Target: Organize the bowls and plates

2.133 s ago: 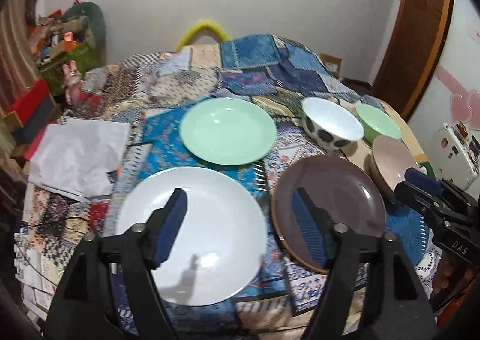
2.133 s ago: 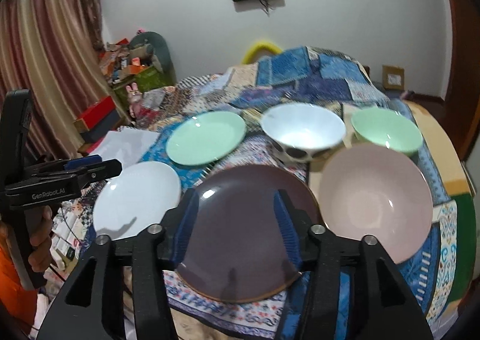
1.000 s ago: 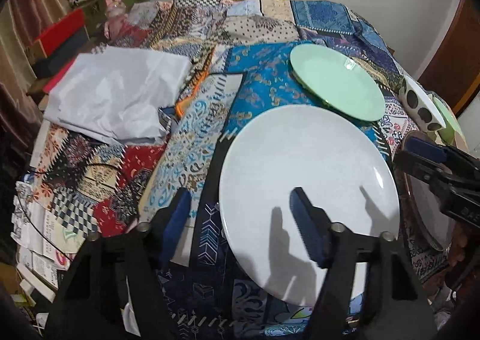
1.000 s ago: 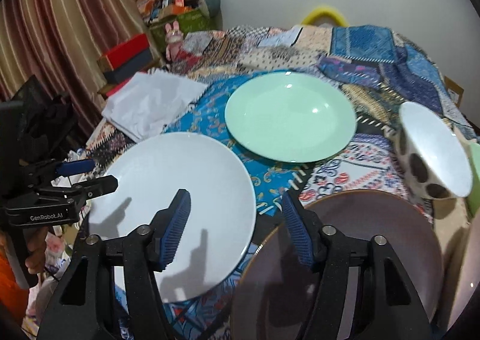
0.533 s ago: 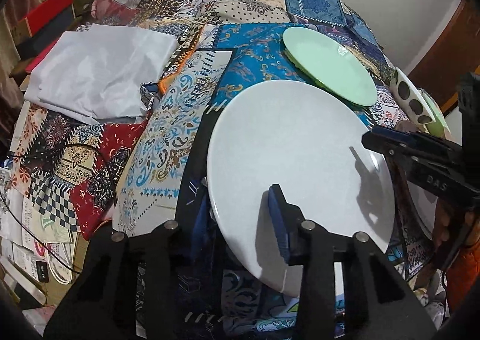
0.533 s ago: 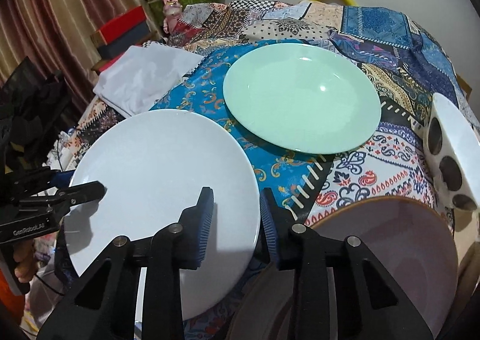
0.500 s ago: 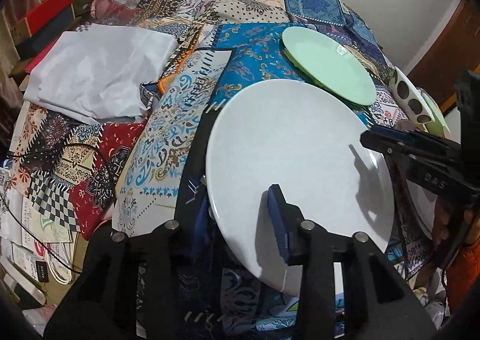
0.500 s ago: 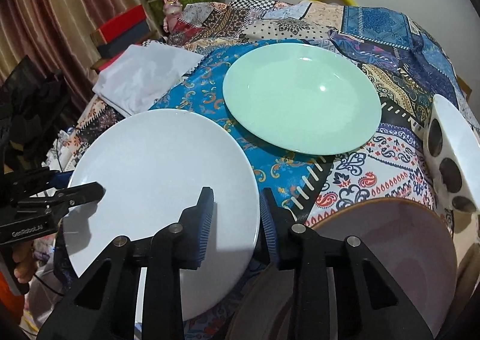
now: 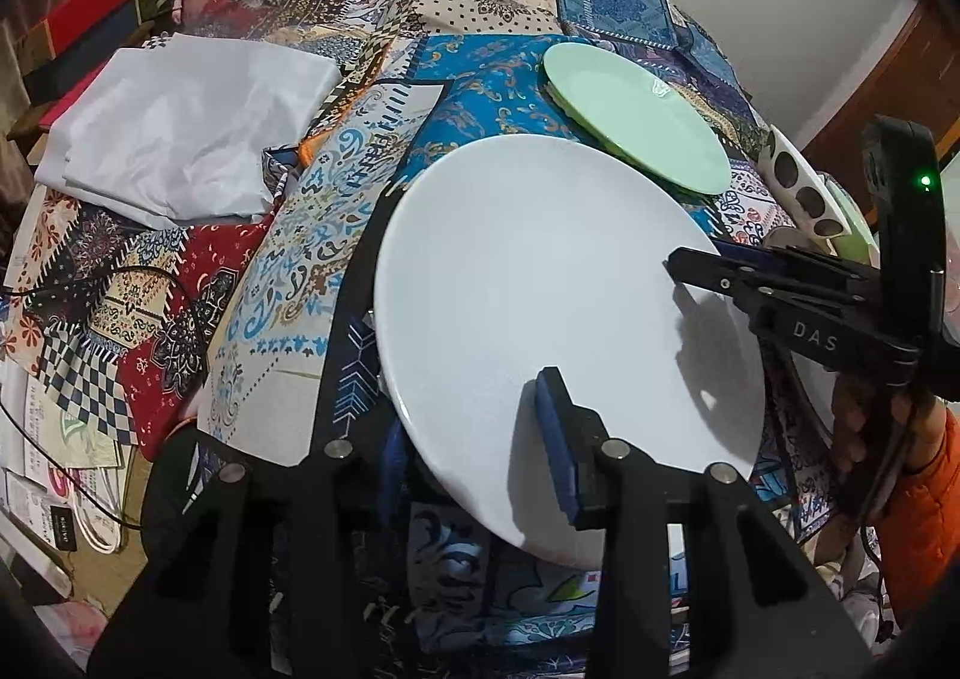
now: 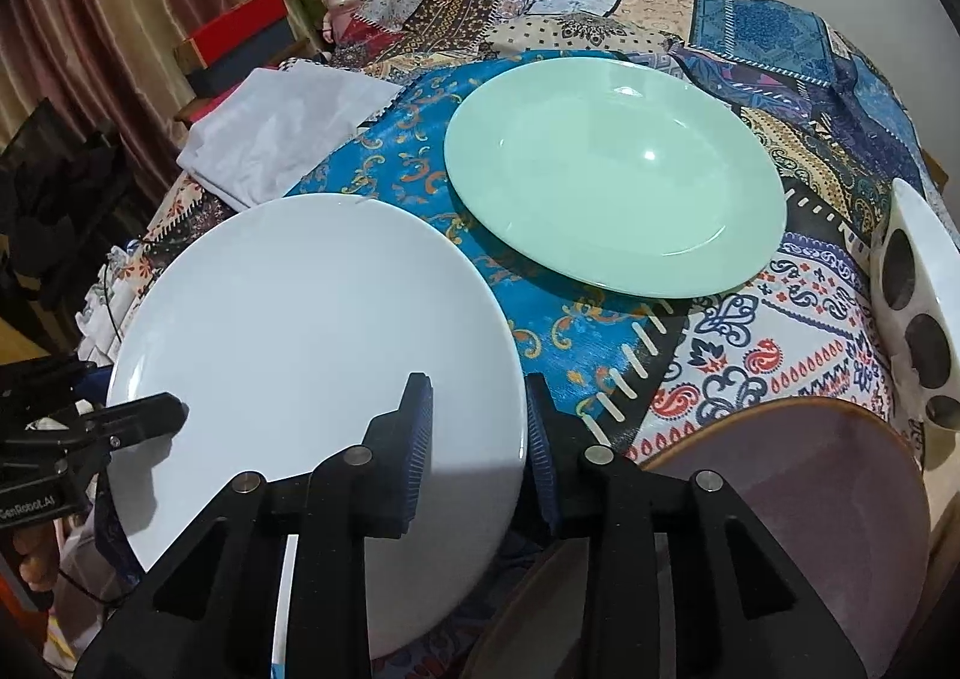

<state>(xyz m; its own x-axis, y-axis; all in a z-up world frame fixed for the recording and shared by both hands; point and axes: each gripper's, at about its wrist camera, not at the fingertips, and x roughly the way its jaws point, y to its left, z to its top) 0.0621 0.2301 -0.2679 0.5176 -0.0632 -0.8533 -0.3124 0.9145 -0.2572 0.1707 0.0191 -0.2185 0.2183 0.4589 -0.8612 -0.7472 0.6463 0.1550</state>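
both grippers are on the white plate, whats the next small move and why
Probably lift it a little, both hands together. The left gripper and right gripper each straddle an opposite edge of the white plate, one finger above and one beneath. The green plate lies close beyond, a likely place to stack it.

L gripper (image 9: pixel 474 433): pitched steeply down, jaws narrowed after closing w/in the last sec, now clamped on the white plate (image 9: pixel 540 271) at its near-left rim; 1 blue pad on top, the other under the rim & mostly hidden. R gripper (image 10: pixel 480 439): same steep down pitch, jaws closed in then eased slightly, pinching the plate's right rim, 1 pad each side. Both grippers on 1 plate, opposite edges. R hand (image 9: pixel 864 427) wraps its handle, orange sleeve (image 9: pixel 918 505) at wrist.
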